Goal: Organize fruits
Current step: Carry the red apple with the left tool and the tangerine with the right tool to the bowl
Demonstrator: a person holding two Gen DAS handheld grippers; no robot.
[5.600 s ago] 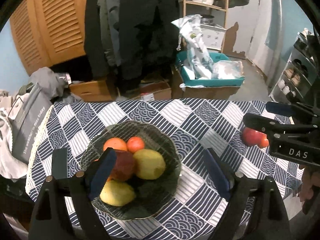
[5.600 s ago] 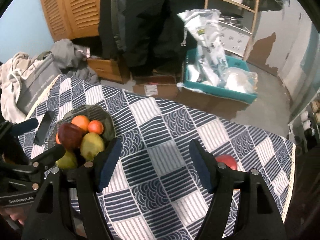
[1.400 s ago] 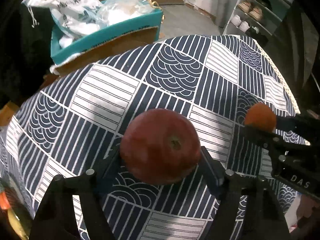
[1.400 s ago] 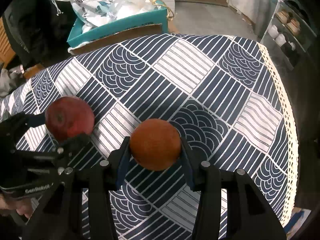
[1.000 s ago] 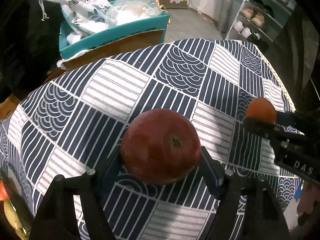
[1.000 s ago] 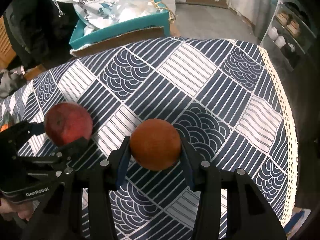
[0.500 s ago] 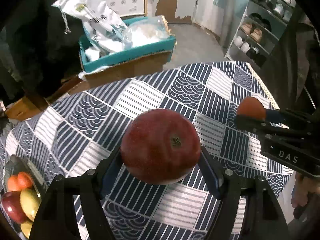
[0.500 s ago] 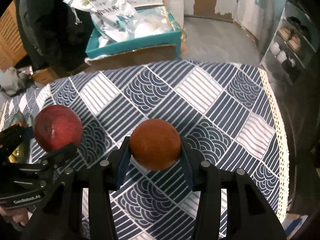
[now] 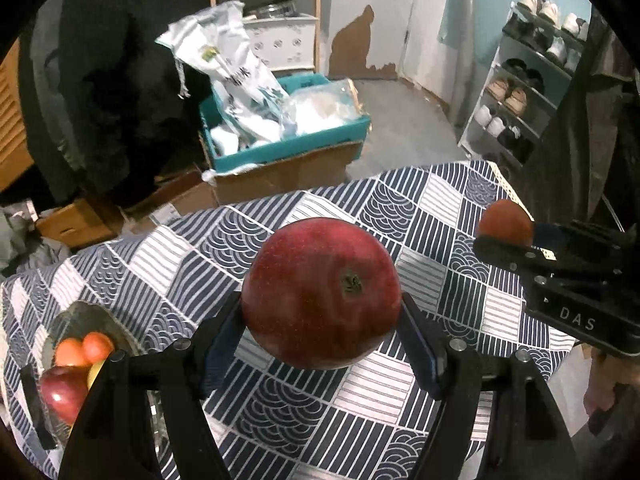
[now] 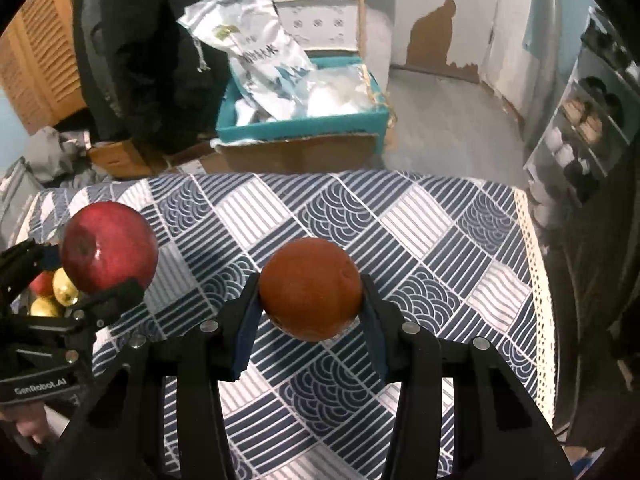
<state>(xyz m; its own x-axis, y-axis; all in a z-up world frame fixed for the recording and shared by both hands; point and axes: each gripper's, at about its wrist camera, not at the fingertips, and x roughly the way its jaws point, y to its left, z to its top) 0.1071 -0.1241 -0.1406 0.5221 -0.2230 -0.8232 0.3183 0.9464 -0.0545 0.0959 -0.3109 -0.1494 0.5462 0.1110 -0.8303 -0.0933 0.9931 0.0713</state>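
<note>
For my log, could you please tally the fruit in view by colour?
Red: 2, the apple in the left gripper and one in the bowl.
Orange: 3, the orange in the right gripper and two in the bowl.
Yellow: 2, both in the bowl.
Total: 7.

Dim indoor light, strong fisheye bending with black corners, far background perhaps slightly soft.

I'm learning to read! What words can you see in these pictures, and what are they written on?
"DAS": white letters on the black body of the right gripper, which holds the orange.
"GenRobot.AI": white letters on the black body of the left gripper, which holds the red apple.
Dark print on the white bag in the teal box: too blurred to read.
</note>
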